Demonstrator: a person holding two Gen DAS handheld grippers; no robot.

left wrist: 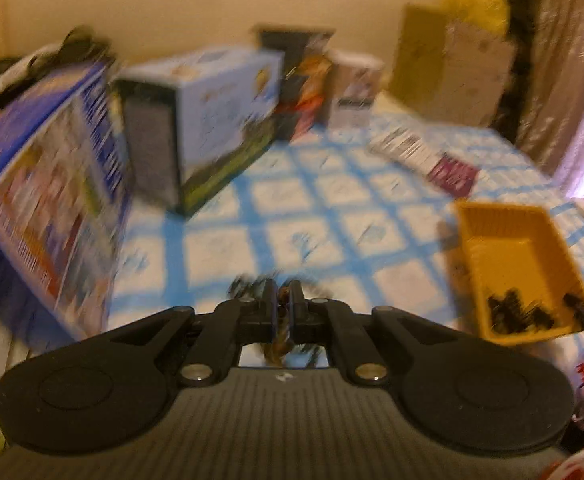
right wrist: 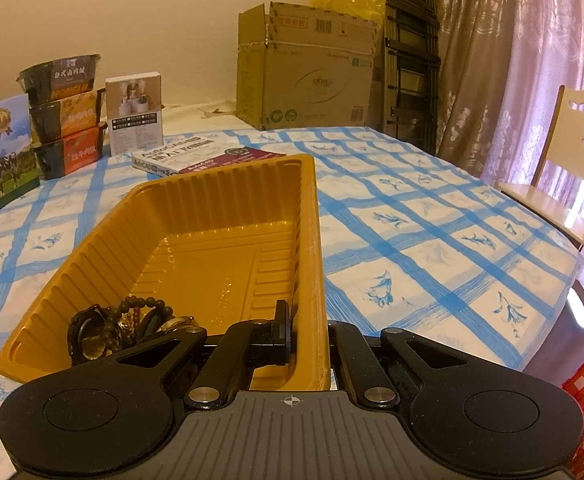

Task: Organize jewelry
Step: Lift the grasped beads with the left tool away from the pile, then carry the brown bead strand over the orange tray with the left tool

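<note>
Right wrist view shows several pieces [right wrist: 124, 324] already in the yellow tray [right wrist: 104, 248]; my right gripper [right wrist: 306, 336] pinches its rim; my left gripper [left wrist: 283, 304], beside the tray, pinches a small brownish piece [left wrist: 282, 334], not yet dropped in.

My left wrist view is smeared all over, so I cannot read the print on the boxes [left wrist: 196, 120] at the far side of the worktop. Something small and brownish [left wrist: 284, 304] sits pinched in the left hand-held gripper [left wrist: 283, 300], too blurred to name. The dark pile [left wrist: 516, 314] in the yellow tray [left wrist: 488, 240] is only a smudge there. On my right view, the tray's wall [right wrist: 312, 280] hides the far finger of the right hand-held gripper [right wrist: 298, 320], and the chair [right wrist: 572, 152] runs off the picture's edge.
</note>
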